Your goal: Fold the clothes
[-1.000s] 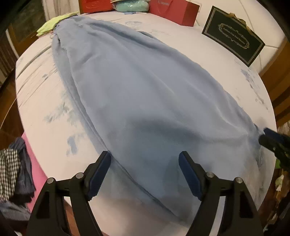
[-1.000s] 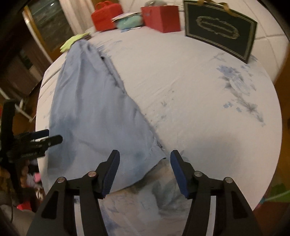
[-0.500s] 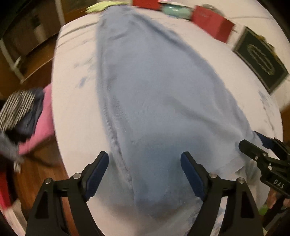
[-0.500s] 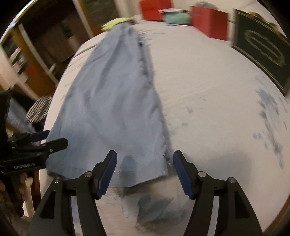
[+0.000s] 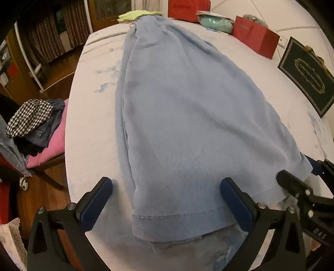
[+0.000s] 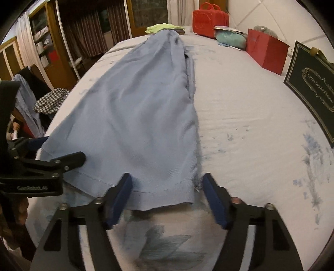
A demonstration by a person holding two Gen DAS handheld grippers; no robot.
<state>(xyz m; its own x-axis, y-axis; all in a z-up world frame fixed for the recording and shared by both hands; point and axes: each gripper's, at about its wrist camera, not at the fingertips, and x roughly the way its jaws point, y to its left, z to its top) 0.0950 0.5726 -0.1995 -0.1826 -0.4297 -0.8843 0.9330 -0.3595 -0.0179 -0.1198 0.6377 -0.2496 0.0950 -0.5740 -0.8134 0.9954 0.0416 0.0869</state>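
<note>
So there's a long light-blue garment [image 5: 187, 116] laid flat on a bed [image 5: 94, 125] with a white sheet that has faint blue floral prints; it runs from the near edge right up toward the far end, hemmed end closest to the cameras.

The left hand-held gripper [image 5: 167, 200] hangs over the left corner of that hem, jaws spread really wide and opening; the hem sits between the blue pads but neither pad presses on it. The right hand-held gripper [image 6: 167, 198] is over the right corner of the same hem, jaws partway apart and closing, cloth between them, pads not clamping it as far as I can see.

Writing-wise: from the right wrist view, the left tool's body reads "GenRobot.AI" [image 6: 32, 188]; from the left wrist view the other tool's body shows "DAS" [image 5: 319, 236]. The dark green gift bag [image 6: 311, 87] with the gold frame says "Coffee Cup And Saucer"; it stands at the right edge of the bed. A red paper bag [image 6: 267, 51] has a small logo, too tiny to read.

Also at the far end: a red case [image 6: 209, 19], a teal bundle [image 6: 230, 39], a yellow-green cloth [image 6: 161, 28] touching the garment's far tip; off the left side there's a pile of clothes with a black-and-white checked piece [image 5: 29, 117] on a pink cushion [image 5: 55, 143].
</note>
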